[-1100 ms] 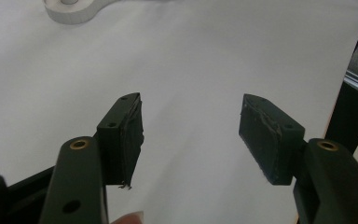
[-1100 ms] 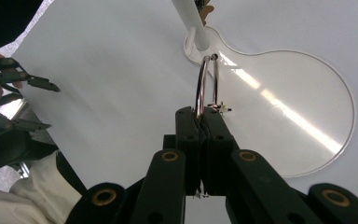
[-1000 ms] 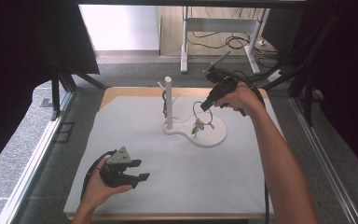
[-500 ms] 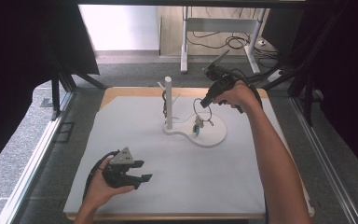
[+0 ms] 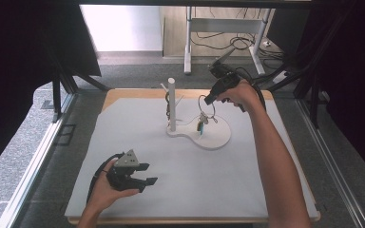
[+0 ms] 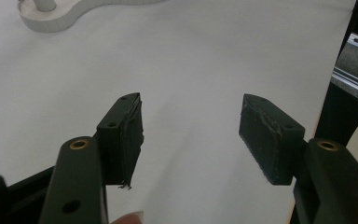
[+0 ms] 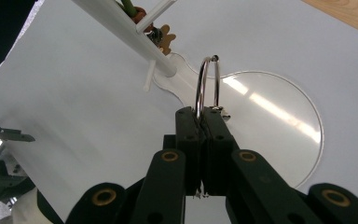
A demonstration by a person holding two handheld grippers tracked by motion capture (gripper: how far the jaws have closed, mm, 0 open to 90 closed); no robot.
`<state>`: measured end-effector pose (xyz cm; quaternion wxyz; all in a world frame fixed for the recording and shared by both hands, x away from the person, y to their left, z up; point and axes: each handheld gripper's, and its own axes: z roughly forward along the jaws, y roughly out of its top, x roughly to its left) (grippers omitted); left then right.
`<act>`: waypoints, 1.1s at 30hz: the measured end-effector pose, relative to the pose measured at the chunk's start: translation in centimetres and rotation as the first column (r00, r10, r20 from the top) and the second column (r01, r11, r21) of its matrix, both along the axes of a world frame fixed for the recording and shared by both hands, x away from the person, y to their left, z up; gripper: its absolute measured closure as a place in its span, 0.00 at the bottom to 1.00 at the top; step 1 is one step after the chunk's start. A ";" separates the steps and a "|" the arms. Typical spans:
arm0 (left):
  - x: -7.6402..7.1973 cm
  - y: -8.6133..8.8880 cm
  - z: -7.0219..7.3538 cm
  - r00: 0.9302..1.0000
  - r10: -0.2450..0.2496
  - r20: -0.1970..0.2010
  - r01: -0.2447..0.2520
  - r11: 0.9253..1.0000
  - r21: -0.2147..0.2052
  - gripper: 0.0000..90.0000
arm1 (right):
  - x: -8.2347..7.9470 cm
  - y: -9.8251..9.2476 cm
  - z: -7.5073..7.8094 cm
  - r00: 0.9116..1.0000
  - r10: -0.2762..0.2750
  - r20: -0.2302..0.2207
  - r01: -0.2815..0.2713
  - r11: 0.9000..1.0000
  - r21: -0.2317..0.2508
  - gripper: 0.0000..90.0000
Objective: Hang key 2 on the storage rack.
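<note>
Right gripper [image 7: 199,116] is clamped tight on a silver metal key ring [image 7: 207,84]; small keys or charms [image 5: 201,126] dangle off it, too small to identify. High view puts the ring [image 5: 206,108] in the air over the round dish end of the white plastic stand base [image 5: 218,138], at about 3 o'clock from the white upright post with side pegs [image 5: 171,102].

Judged step: hang the ring on a free peg. To do it well:
- keep the pinch on the ring's lower edge so the open loop leads
- approach the post from 3 o'clock and line the loop up with a peg tip before pushing on
- move slowly; the dangling load can swing and snag the other keys on the post [image 7: 161,35]
- release only once the loop sits past the peg tip

Ring protrudes straight out at 12 o'clock from the jaws in the right gripper view.

Left gripper [image 6: 191,128] has jaws wide apart, nothing between them, idling over the white table mat [image 5: 138,199] at 7 o'clock from the stand.
</note>
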<state>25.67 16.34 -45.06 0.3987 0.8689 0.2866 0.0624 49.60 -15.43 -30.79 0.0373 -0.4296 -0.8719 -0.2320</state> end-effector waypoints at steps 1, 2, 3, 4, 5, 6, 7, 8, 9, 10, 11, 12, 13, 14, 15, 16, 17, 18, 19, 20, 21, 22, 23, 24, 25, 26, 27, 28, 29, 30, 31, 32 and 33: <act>0.0 0.0 0.0 1.000 0.001 -0.001 -0.001 1.000 0.000 0.44 | 0.0 0.0 0.0 1.000 -0.002 -0.002 0.002 1.000 0.002 0.97; 0.0 0.0 0.0 1.000 0.000 -0.001 0.000 1.000 -0.001 0.44 | 0.1 0.1 0.0 1.000 0.000 0.000 0.000 1.000 0.005 0.97; 0.0 0.0 0.0 1.000 -0.002 -0.001 0.002 1.000 0.000 0.44 | 0.2 0.1 0.0 1.000 -0.001 0.000 0.001 1.000 0.005 0.97; 0.0 0.0 0.0 1.000 -0.002 -0.001 0.002 1.000 -0.001 0.44 | 0.3 0.1 -0.1 1.000 0.000 -0.002 0.000 1.000 0.006 0.97; 0.0 0.0 0.0 1.000 -0.003 -0.002 0.003 1.000 0.000 0.44 | 0.4 0.2 -0.1 1.000 0.001 -0.005 -0.001 1.000 0.005 0.97; 0.0 0.0 0.0 1.000 -0.004 -0.003 0.004 1.000 0.000 0.44 | 0.5 0.3 -0.2 1.000 0.002 -0.007 -0.002 1.000 0.001 0.97; 0.0 0.0 0.0 1.000 -0.002 -0.004 0.002 1.000 -0.003 0.44 | 0.6 0.4 -0.2 1.000 0.004 -0.008 -0.004 1.000 -0.002 0.97; 0.0 0.0 0.0 1.000 -0.002 -0.004 0.002 1.000 -0.003 0.44 | 0.7 0.5 -0.3 1.000 0.003 -0.007 -0.003 1.000 -0.002 0.97; 0.0 0.1 -0.1 1.000 -0.002 -0.005 0.002 1.000 -0.004 0.44 | 0.9 0.6 -0.2 1.000 0.004 -0.006 -0.004 1.000 -0.004 0.97; 0.1 0.1 -0.1 1.000 -0.002 -0.006 0.002 1.000 -0.005 0.44 | 1.1 0.7 -0.2 1.000 0.005 -0.005 -0.005 1.000 -0.004 0.97; 0.1 0.2 -0.1 1.000 -0.001 -0.008 0.001 1.000 -0.006 0.44 | 1.2 0.8 -0.1 1.000 0.005 -0.004 -0.005 1.000 -0.005 0.97; 0.1 0.2 -0.1 1.000 0.000 -0.008 0.000 1.000 -0.008 0.44 | 1.4 0.9 0.0 1.000 0.005 -0.005 -0.005 1.000 -0.003 0.97; 0.1 0.3 -0.1 1.000 0.001 -0.008 -0.001 1.000 -0.008 0.44 | 1.5 1.0 0.0 1.000 0.005 0.001 -0.005 1.000 -0.004 0.97; 0.2 0.3 -0.2 1.000 0.001 -0.009 -0.001 1.000 -0.008 0.44 | 1.7 1.1 0.1 1.000 0.005 0.001 -0.005 1.000 0.001 0.97; 0.2 0.4 -0.2 1.000 0.000 -0.010 0.000 1.000 -0.008 0.44 | 1.8 1.3 0.2 1.000 0.005 0.001 -0.005 1.000 0.000 0.97; 0.2 0.4 -0.1 1.000 0.000 -0.009 0.000 1.000 -0.007 0.44 | 2.0 1.5 0.2 1.000 0.008 0.006 -0.008 1.000 -0.003 0.97; 0.2 0.4 -0.1 1.000 -0.001 -0.009 0.000 1.000 -0.008 0.44 | 2.0 1.6 0.3 1.000 0.008 0.004 -0.008 1.000 -0.005 0.97; 0.1 0.4 -0.1 1.000 -0.001 -0.008 0.001 1.000 -0.009 0.44 | 2.1 1.8 0.3 1.000 0.005 0.006 -0.005 1.000 -0.007 0.97; 0.1 0.4 -0.1 1.000 -0.002 -0.008 0.001 1.000 -0.011 0.44 | 2.3 1.9 0.3 1.000 0.010 0.007 -0.010 1.000 -0.005 0.97; 0.1 0.4 -0.1 1.000 0.000 -0.007 0.000 1.000 -0.011 0.44 | 2.4 2.1 0.4 1.000 0.011 0.006 -0.011 1.000 -0.006 0.97; 0.1 0.4 0.0 1.000 0.001 -0.006 -0.001 1.000 -0.013 0.44 | 2.5 2.2 0.4 1.000 0.011 0.009 -0.011 1.000 -0.012 0.97; 0.0 0.5 0.0 1.000 0.001 -0.005 -0.001 1.000 -0.014 0.44 | 2.6 2.4 0.4 1.000 0.013 0.011 -0.013 1.000 -0.013 0.97; 0.0 0.5 0.0 1.000 0.001 -0.004 -0.001 1.000 -0.016 0.44 | 2.7 2.5 0.5 1.000 0.015 0.013 -0.015 1.000 -0.014 0.97; 0.0 0.5 0.0 1.000 0.000 -0.003 -0.001 1.000 -0.016 0.44 | 2.7 2.7 0.5 1.000 0.013 0.013 -0.012 1.000 -0.017 0.97; 0.0 0.5 0.0 1.000 0.001 -0.002 -0.001 1.000 -0.016 0.45 | 2.8 2.8 0.5 1.000 0.016 0.015 -0.016 1.000 -0.019 0.97; 0.0 0.5 0.1 1.000 0.001 -0.001 -0.001 1.000 -0.017 0.45 | 2.9 2.9 0.6 1.000 0.019 0.018 -0.019 1.000 -0.021 0.97; 0.0 0.6 0.1 1.000 0.001 -0.001 -0.001 1.000 -0.018 0.45 | 3.0 3.1 0.6 1.000 0.018 0.019 -0.018 1.000 -0.022 0.97; 0.0 0.6 0.1 1.000 0.001 -0.002 -0.001 1.000 -0.019 0.45 | 3.1 3.3 0.6 1.000 0.022 0.018 -0.021 1.000 -0.021 0.97; 0.0 0.6 0.1 1.000 0.001 -0.002 -0.001 1.000 -0.020 0.45 | 3.2 3.4 0.5 1.000 0.020 0.018 -0.019 1.000 -0.023 0.97; -0.1 0.6 0.1 1.000 0.003 -0.002 -0.003 1.000 -0.021 0.45 | 3.2 3.6 0.5 1.000 0.022 0.019 -0.021 0.999 -0.028 0.97; -0.1 0.7 0.1 1.000 0.003 -0.002 -0.003 1.000 -0.020 0.45 | 3.3 3.7 0.5 0.999 0.025 0.019 -0.025 0.999 -0.030 0.97; -0.1 0.7 0.1 1.000 0.003 -0.002 -0.003 1.000 -0.020 0.45 | 3.3 3.9 0.5 0.999 0.031 0.018 -0.030 0.999 -0.034 0.97; 0.0 0.7 0.1 1.000 0.002 -0.001 -0.002 1.000 -0.018 0.45 | 3.4 4.1 0.5 0.999 0.032 0.018 -0.031 0.999 -0.036 0.97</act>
